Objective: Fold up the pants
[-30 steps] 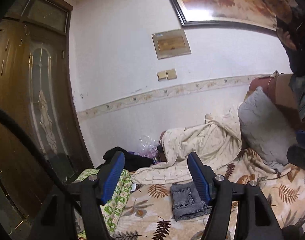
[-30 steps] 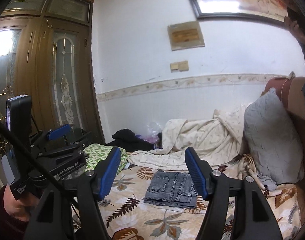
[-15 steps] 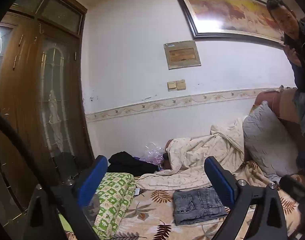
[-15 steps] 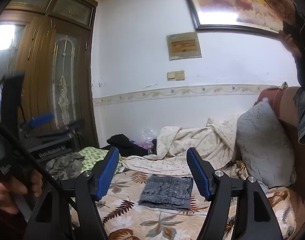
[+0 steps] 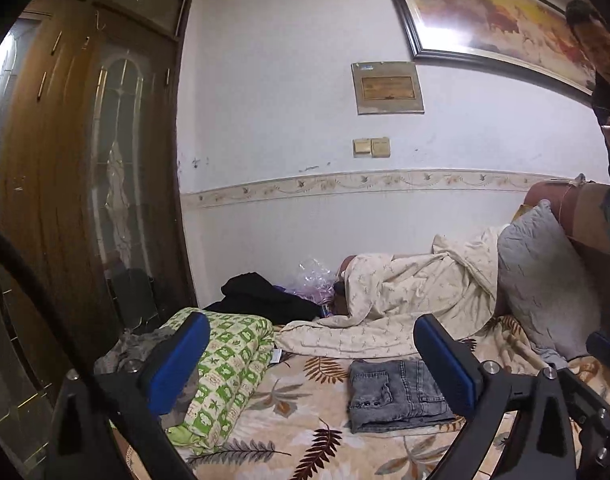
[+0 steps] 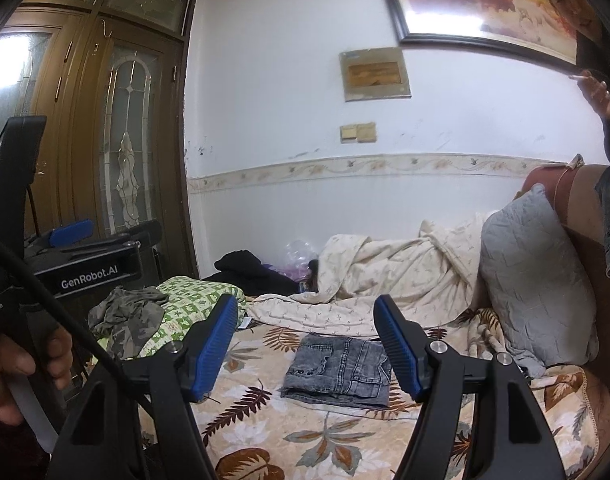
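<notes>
We noted grey, faded denim pants (image 6: pixel 339 368) on a beige bedspread (image 6: pixel 305 436) printed with brown and grey leaves. The quilt (image 5: pixel 229 364) was white-and-green checked, and a camouflage-patterned cloth (image 6: pixel 125 316) lay on it. The rumpled blanket (image 6: pixel 389 276) was cream with small sprigs; the pillow (image 6: pixel 533 276) was plain grey. Both grippers, left (image 5: pixel 309 364) and right (image 6: pixel 305 348), had black frames and blue pads. The wall (image 5: pixel 285 92) was white with a floral border, the door (image 6: pixel 117 128) brown.

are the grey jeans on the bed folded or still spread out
Folded: the grey jeans lie as a compact stacked rectangle on the leaf-print bedspread, layered edges visible, neither gripper touching them.
</notes>
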Demonstrator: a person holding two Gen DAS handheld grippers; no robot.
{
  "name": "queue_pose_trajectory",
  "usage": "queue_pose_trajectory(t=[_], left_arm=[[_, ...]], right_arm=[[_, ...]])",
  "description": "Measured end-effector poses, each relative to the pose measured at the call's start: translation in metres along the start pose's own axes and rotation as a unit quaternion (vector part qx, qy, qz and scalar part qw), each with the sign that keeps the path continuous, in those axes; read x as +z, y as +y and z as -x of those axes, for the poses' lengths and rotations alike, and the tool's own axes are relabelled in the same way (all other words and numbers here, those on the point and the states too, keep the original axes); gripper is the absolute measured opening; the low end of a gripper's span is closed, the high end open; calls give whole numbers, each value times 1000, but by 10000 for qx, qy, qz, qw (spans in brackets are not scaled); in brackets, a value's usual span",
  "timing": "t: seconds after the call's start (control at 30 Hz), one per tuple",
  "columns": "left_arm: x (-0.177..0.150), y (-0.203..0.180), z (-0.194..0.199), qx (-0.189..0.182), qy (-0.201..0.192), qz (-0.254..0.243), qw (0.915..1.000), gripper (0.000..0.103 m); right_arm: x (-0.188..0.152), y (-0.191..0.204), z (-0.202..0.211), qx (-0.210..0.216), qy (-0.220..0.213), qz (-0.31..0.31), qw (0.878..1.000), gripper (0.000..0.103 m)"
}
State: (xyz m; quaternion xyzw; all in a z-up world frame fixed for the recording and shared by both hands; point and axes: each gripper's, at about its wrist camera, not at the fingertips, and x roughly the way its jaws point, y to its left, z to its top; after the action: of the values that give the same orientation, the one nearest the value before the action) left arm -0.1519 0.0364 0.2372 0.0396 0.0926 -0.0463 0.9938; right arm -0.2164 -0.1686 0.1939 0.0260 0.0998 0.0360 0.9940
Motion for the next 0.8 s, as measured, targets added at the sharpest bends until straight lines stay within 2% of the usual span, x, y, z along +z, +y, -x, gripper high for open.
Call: queue_pose_trajectory(t=[0.33,0.8], left_arm=[[-9,2,-6,34,73,47,10000,103],[-24,-3,-12,-25,207,5,9998,103]], right_arm=[[-3,5,-3,-53,-13,82,10000,71],[-15,3,-21,-217,191,58,9996,71]])
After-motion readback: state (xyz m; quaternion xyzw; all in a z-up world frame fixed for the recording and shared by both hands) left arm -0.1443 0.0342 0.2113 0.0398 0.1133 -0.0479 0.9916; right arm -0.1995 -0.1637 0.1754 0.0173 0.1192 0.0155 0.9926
